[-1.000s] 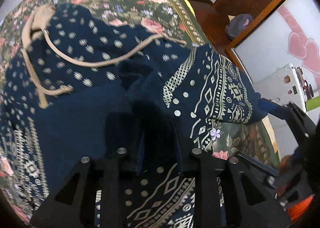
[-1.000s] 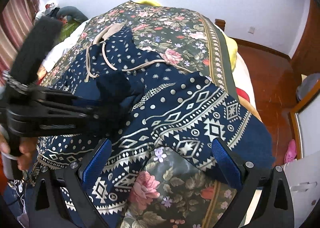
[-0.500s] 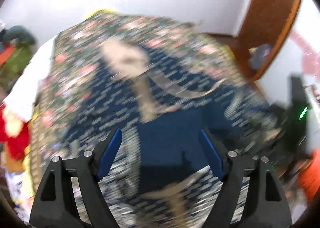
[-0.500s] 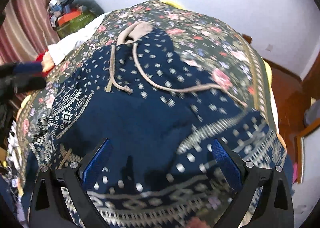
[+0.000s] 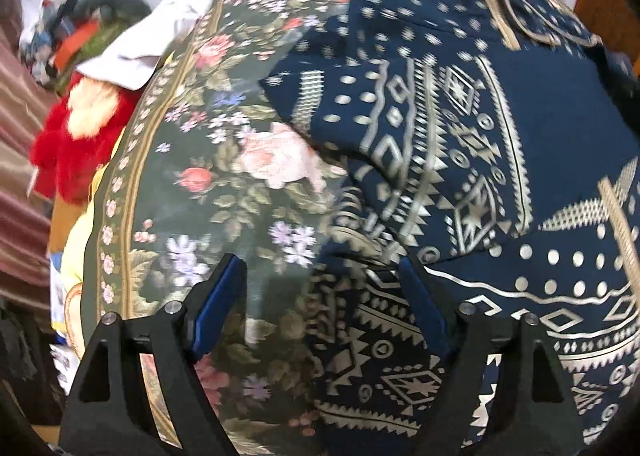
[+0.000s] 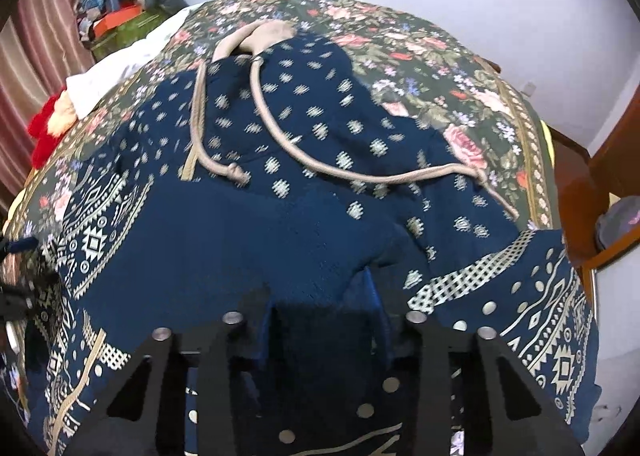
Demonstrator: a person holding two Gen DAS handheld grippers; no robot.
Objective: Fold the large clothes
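One navy patterned hoodie (image 6: 304, 184) lies spread on the floral bedspread (image 5: 208, 192) ahead of both tools. The left tool (image 5: 320, 308) is released, jaws wide; the right tool (image 6: 320, 320) is clenched on a hoodie fold. Two beige drawstrings (image 6: 320, 160) — no legible writing.

Floral bedspread (image 5: 224, 160), red plush toy (image 5: 76, 148)
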